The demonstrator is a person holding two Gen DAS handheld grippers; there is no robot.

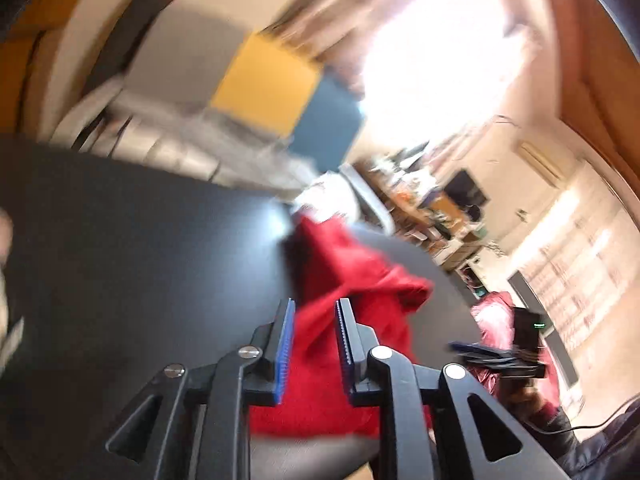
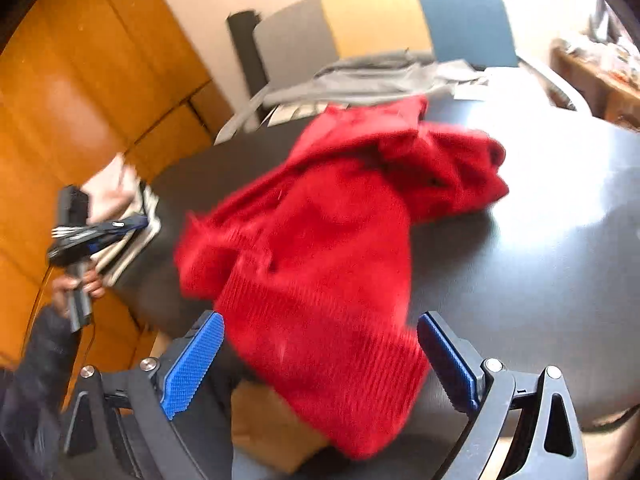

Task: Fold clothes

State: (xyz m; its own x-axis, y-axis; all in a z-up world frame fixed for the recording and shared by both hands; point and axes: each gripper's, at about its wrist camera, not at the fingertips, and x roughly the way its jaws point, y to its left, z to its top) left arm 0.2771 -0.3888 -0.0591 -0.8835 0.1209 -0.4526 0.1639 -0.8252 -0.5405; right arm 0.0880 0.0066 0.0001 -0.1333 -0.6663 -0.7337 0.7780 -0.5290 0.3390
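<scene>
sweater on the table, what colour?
Solid red sweater, ribbed hem; clearest in the right wrist view.

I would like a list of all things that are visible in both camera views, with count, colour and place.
red sweater: one, red knit, crumpled on the table, its ribbed hem hanging over the near edge.
table: one, dark grey, under the sweater.
grey clothes: a pile, count unclear, at the far edge of the table.
light clothes: a pile, whitish, at the table's left edge.
chair: one, grey, yellow and blue back panels, behind the table.
wooden wall panels: orange-brown, on the left.
left hand-held gripper: one, black with blue pads, slightly open, nothing pinched.
right hand-held gripper: one, black with blue pads, wide open above the hem.
</scene>
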